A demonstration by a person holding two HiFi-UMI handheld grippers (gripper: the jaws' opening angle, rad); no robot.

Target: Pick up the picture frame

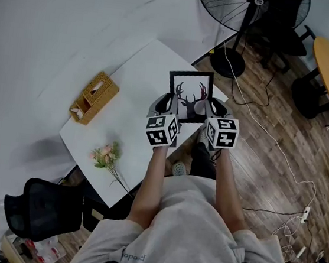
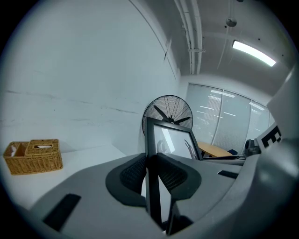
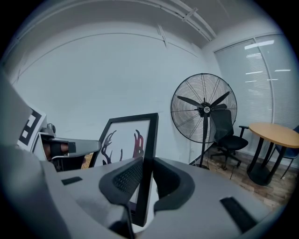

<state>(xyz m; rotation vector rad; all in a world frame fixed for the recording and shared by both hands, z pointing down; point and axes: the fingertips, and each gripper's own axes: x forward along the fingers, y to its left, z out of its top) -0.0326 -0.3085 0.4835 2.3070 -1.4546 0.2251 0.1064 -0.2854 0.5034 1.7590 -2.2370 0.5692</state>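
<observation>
The picture frame (image 1: 189, 95) is held over the right-hand corner of the white bench (image 1: 137, 71), one side rail in each claw. It is a black frame in portrait format. Its long axis runs from the lower edge nearest the person up to the top edge, which leans away from them. The printed face, a dark antlered deer on white, is turned up and back toward the person. From the head view I cannot be sure whether its lower edge is clear of the bench top or touching it.

The left claw (image 2: 152, 173) is closed narrow on the frame's left rail, with a ribbed pad pressed to each face of the moulding. The right claw (image 3: 145, 178) clamps the right rail in the same way, pads tight against front and back.

Both bare forearms (image 1: 152, 180) reach straight forward from the body, nearly parallel and close together. The claws are aimed away from the person and tipped a little downward. The marker cubes (image 1: 162, 130) sit side by side at the bench's near edge.

On the bench's left part lies a wicker tissue box (image 1: 94, 97). A small spray of pink flowers (image 1: 107, 155) lies by its near edge. A black pedestal fan (image 1: 241, 15) stands on the wooden floor beyond the bench's far right corner.
</observation>
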